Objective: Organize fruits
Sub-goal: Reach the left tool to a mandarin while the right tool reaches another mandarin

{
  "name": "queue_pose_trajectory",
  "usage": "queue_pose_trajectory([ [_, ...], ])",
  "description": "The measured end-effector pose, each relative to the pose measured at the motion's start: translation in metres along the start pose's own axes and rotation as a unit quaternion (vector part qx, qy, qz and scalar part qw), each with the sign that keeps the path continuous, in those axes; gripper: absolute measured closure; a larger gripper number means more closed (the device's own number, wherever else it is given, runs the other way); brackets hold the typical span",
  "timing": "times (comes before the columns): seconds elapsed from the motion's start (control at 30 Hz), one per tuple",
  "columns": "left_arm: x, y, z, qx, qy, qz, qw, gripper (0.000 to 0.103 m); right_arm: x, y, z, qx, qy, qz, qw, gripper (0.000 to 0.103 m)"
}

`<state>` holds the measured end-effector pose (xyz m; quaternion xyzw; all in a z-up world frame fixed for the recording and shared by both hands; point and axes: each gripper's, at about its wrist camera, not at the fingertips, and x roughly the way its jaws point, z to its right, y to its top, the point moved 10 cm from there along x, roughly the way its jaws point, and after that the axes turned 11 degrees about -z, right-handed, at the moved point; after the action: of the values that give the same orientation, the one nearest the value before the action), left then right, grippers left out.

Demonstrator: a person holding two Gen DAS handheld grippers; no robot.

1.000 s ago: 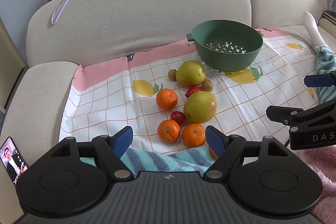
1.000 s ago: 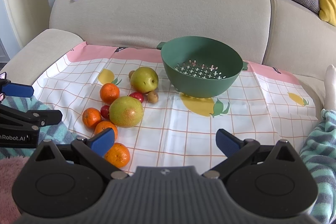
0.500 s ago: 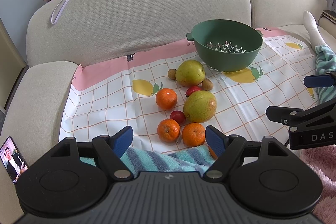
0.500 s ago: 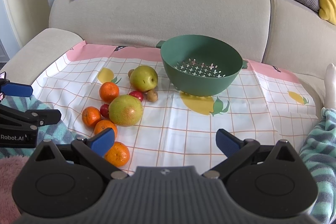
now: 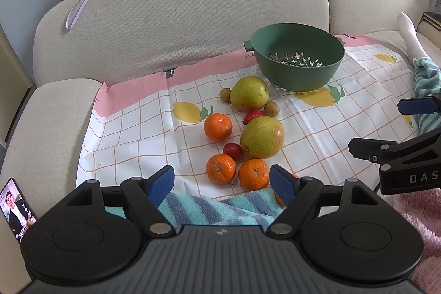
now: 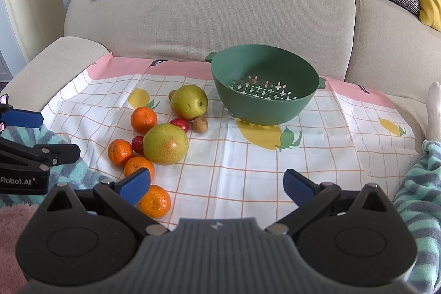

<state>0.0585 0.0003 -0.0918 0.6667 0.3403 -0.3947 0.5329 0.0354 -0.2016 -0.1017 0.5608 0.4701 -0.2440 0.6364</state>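
Observation:
A green colander (image 5: 299, 57) (image 6: 264, 84) stands empty at the back of a checked mat (image 5: 132, 134) (image 6: 275, 164) on the sofa seat. Left of it lies a cluster of fruit: two green pears (image 5: 249, 97) (image 5: 261, 137), several tangerines (image 5: 218, 127) (image 6: 153, 201), two small red fruits (image 5: 233, 151) and two small brown ones (image 5: 272, 108). My left gripper (image 5: 222, 185) is open and empty, just short of the nearest tangerines (image 5: 253, 174). Open and empty too, my right gripper (image 6: 216, 185) hovers over the mat's front, with a tangerine beside its left fingertip (image 6: 133, 185).
The beige sofa back (image 6: 209, 10) rises behind the mat and an armrest (image 5: 46, 128) bounds it on the left. A striped towel (image 5: 220, 207) covers the front edge. A phone (image 5: 16, 207) lies at the near left. A person's socked foot (image 5: 410, 35) rests at the right.
Both views have shifted very slightly; the fruit and colander have not moved, and both grippers stay open.

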Motion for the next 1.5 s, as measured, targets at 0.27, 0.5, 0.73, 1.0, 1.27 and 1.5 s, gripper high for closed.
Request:
queue_pose_trajectory([
  [0.27,0.007,-0.006,0.002,0.000,-0.045,-0.020,0.9988,0.020,0.019,-0.011,-0.010,-0.007,0.040,-0.031,0.999,0.026],
  [0.5,0.024,-0.007,0.015,0.028,-0.092,-0.043,0.9945,0.044,0.043,-0.019,-0.028,-0.009,0.101,-0.067,0.993,0.054],
  [0.73,0.054,-0.008,0.020,0.034,-0.110,-0.087,0.9895,0.056,0.069,-0.020,-0.050,-0.039,0.130,-0.089,0.987,0.058],
  [1.0,0.074,-0.001,0.021,0.047,-0.103,-0.118,0.9865,0.053,0.100,-0.025,-0.065,-0.052,0.151,-0.133,0.978,0.059],
  [1.27,0.098,0.006,0.029,0.070,-0.088,-0.144,0.9832,0.047,0.118,-0.026,-0.068,-0.045,0.160,-0.170,0.971,0.059],
  [1.5,0.116,0.007,0.035,0.058,-0.088,-0.169,0.9800,0.046,0.121,-0.024,-0.068,-0.049,0.162,-0.178,0.969,0.061],
])
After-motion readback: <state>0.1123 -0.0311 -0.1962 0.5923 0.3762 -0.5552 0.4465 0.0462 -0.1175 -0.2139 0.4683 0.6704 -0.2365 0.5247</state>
